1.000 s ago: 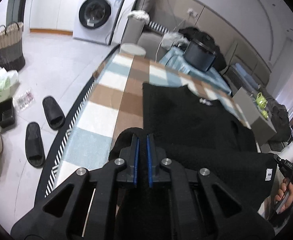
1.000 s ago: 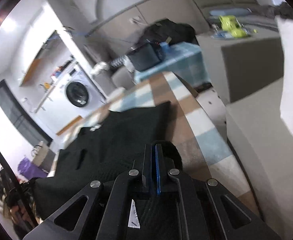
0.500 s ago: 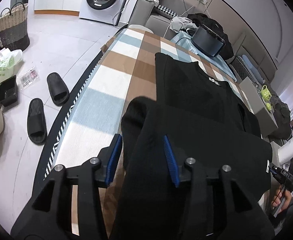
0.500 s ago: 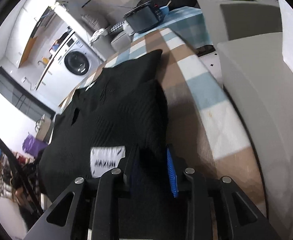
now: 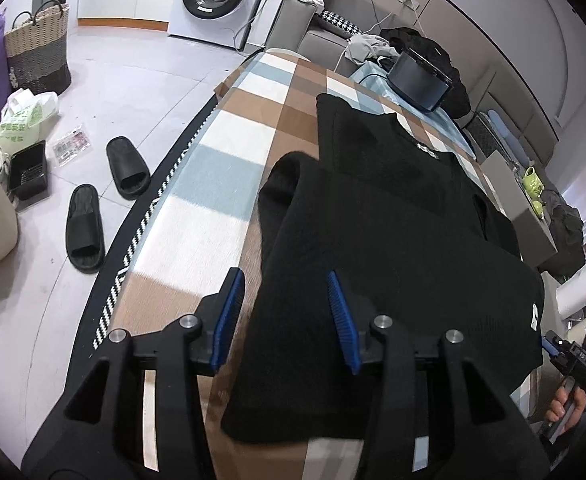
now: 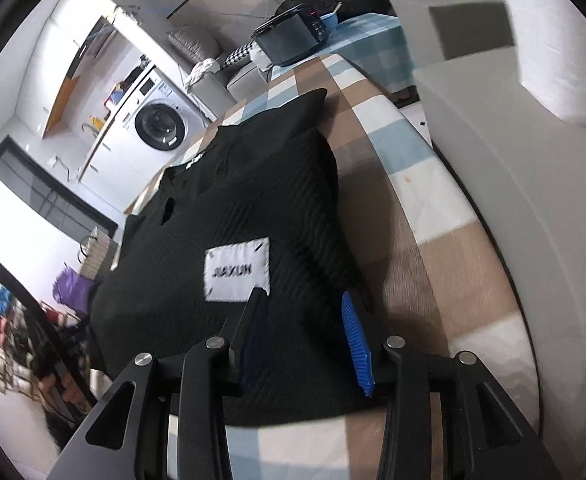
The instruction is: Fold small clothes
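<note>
**Inspector:** Location of the item?

**Assistant:** The black ribbed-knit sweater (image 5: 393,216) lies on the brown, white and pale-blue checked cloth (image 5: 229,152) covering the long table. Its near portion is doubled over the rest, and the white woven label (image 6: 237,274) faces up on that upper layer.

**Inspector:** Tool state?

**Assistant:** Both released. The left gripper (image 5: 283,316) stands with its jaws apart over the near left edge of the knit; fabric lies below and between them, but the blue pads (image 5: 229,312) press on nothing. The right gripper (image 6: 305,340) has its jaws opening over the near right edge, with cloth between them and no pinch.

**Inspector:** Handling?

**Assistant:** In my judgement soft, limp and light, with some bulk where doubled. It should drape and sag if lifted at one point, so it is better taken at two matching points on an edge or corner, pinching both layers. The ribbing looks grippy rather than slick.

**Inspector:** Orientation?

**Assistant:** The long axis runs along the table, away from both cameras. The neckline, with a small white tag (image 5: 425,147), points to the far end; one sleeve (image 5: 281,184) bulges out at the left side.
</note>
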Demonstrator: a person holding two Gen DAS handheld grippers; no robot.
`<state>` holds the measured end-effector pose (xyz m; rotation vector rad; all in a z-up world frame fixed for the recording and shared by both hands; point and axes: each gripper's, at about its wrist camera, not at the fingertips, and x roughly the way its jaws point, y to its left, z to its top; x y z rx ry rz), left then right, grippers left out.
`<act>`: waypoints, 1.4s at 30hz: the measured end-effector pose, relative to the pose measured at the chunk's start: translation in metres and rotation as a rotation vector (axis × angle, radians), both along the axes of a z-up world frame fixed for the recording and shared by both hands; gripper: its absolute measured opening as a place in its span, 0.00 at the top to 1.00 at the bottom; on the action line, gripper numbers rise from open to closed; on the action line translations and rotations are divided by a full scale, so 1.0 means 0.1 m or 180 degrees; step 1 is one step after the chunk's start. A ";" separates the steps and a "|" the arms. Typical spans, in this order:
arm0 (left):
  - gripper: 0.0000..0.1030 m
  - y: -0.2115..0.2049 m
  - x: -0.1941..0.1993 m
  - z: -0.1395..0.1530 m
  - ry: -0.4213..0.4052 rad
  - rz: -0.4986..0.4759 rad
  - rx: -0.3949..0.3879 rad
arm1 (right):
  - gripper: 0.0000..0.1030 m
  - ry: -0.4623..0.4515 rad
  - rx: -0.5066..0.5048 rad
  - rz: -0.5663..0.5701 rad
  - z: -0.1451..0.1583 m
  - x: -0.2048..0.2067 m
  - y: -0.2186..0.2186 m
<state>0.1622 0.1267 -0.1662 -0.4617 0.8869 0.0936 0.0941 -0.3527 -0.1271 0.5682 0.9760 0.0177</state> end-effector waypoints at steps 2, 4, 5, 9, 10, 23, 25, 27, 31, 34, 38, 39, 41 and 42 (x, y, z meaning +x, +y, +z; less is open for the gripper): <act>0.61 -0.01 -0.11 0.02 -0.0008 0.0031 0.0018 | 0.62 -0.0090 0.0158 -0.0095 0.05 -0.14 0.01; 0.61 -0.02 -0.20 0.03 -0.0014 0.0042 -0.0001 | 0.62 -0.0168 0.0296 -0.0153 0.10 -0.26 0.05; 0.61 -0.04 -0.25 0.04 -0.0016 0.0031 -0.0019 | 0.62 -0.0193 0.0347 -0.0179 0.11 -0.33 0.08; 0.60 -0.13 -0.40 0.09 -0.0017 -0.0014 -0.0002 | 0.61 -0.0183 0.0397 -0.0159 0.08 -0.49 0.26; 0.59 -0.16 -0.43 0.10 -0.0027 -0.0021 0.0001 | 0.60 -0.0169 0.0421 -0.0168 0.06 -0.50 0.27; 0.36 -0.40 -0.55 0.14 -0.0027 -0.0135 -0.0028 | 0.60 -0.0057 0.0708 -0.0508 -0.23 -0.45 0.06; 0.35 -0.44 -0.56 0.15 -0.0041 -0.0185 -0.0026 | 0.60 -0.0178 0.0771 -0.0432 -0.20 -0.39 0.11; 0.35 -0.50 -0.56 0.16 -0.0011 -0.0261 -0.0023 | 0.60 -0.0340 0.0826 -0.0320 -0.14 -0.37 0.17; 0.35 -0.64 -0.60 0.13 0.0065 -0.0424 0.0003 | 0.60 -0.0402 0.0812 -0.0086 -0.15 -0.30 0.31; 0.35 -0.70 -0.65 0.10 0.0099 -0.0505 -0.0062 | 0.60 -0.0319 0.0752 0.0010 -0.20 -0.23 0.41; 0.35 -0.75 -0.69 0.08 0.0117 -0.0547 -0.0088 | 0.72 -0.0313 0.0682 0.0091 -0.24 -0.14 0.53; 0.35 -0.74 -0.70 0.08 0.0113 -0.0560 -0.0093 | 0.86 -0.0357 0.0615 0.0144 -0.21 -0.13 0.58; 0.35 -0.76 -0.71 0.09 0.0094 -0.0580 -0.0081 | 0.93 -0.0549 0.0601 0.0187 -0.10 -0.18 0.63; 0.35 -0.76 -0.71 0.10 0.0085 -0.0574 -0.0061 | 0.97 -0.0700 0.0677 0.0199 -0.02 -0.23 0.63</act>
